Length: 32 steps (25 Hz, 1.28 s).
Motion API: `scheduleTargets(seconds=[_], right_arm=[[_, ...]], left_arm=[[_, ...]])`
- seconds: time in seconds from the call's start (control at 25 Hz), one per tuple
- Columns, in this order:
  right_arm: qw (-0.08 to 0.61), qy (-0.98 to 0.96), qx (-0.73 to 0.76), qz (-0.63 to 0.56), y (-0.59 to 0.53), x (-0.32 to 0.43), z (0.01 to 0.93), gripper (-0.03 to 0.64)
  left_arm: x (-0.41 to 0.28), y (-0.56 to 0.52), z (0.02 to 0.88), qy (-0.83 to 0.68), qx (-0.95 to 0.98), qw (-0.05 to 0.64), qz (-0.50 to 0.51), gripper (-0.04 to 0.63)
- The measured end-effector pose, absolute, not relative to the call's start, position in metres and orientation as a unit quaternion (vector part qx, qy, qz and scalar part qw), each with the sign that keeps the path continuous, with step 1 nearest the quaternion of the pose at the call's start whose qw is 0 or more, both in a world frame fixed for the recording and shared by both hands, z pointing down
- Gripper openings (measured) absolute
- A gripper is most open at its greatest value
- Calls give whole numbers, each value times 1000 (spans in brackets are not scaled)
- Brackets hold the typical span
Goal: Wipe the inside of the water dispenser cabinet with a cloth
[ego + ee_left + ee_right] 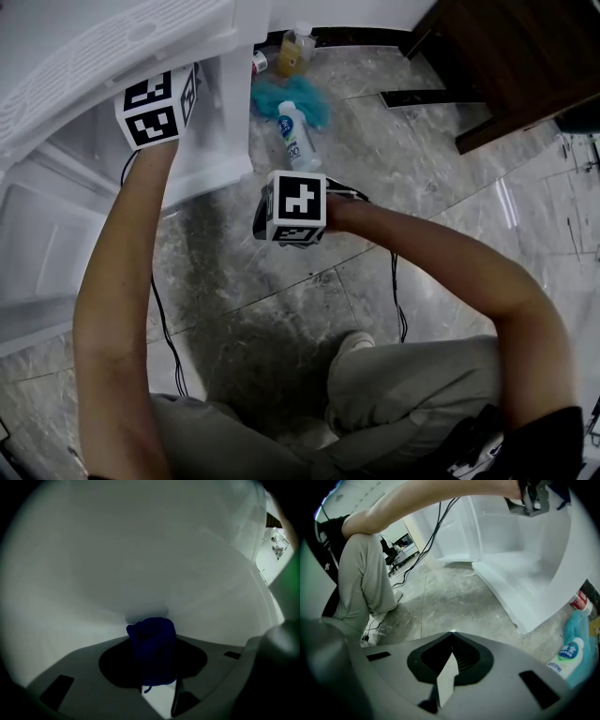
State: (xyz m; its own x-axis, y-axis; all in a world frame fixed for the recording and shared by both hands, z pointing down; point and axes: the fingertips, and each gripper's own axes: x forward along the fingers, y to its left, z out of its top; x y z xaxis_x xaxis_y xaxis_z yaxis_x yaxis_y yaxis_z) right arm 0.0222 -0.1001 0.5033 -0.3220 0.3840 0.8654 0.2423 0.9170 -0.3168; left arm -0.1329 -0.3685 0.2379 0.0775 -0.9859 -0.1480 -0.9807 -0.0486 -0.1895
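Observation:
The white water dispenser cabinet (216, 141) stands at the upper left in the head view. My left arm reaches into it, and only the left gripper's marker cube (157, 105) shows there. In the left gripper view the left gripper (153, 632) is shut on a wadded dark blue cloth (151, 644), which is pressed against the white inner wall (140, 564). My right gripper (451, 634) hangs shut and empty over the floor, pointing steeply down, its marker cube (298, 208) to the right of the cabinet. The right gripper view also shows the cabinet (525, 573) and the left gripper (534, 498) inside it.
On the grey marble floor (309, 300) beside the cabinet lie a white bottle (298, 136), a teal cloth (281, 98), an amber bottle (292, 52) and a red-capped item (259, 63). Dark wooden furniture (506, 66) stands at the upper right. Cables (164, 328) trail down by my legs.

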Motion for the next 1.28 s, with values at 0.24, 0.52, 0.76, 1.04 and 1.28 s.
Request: scheduleTargets(seconds=[0.24, 0.52, 0.76, 1.04, 1.28], right_arm=[[503, -851, -106, 103, -144, 7, 475, -2], [365, -913, 28, 181, -209, -35, 411, -2], [280, -942, 22, 182, -208, -84, 341, -2], [255, -949, -8, 187, -180, -140, 320, 16], [245, -942, -53, 225, -151, -171, 315, 275]], left_arm=[[-110, -344, 263, 623, -773, 103, -70, 163], [-104, -278, 297, 526, -828, 90, -171, 164], [-116, -211, 332, 461, -841, 90, -268, 164], [-137, -164, 357, 445, -834, 71, -320, 164], [-150, -145, 365, 445, -818, 73, -356, 164]])
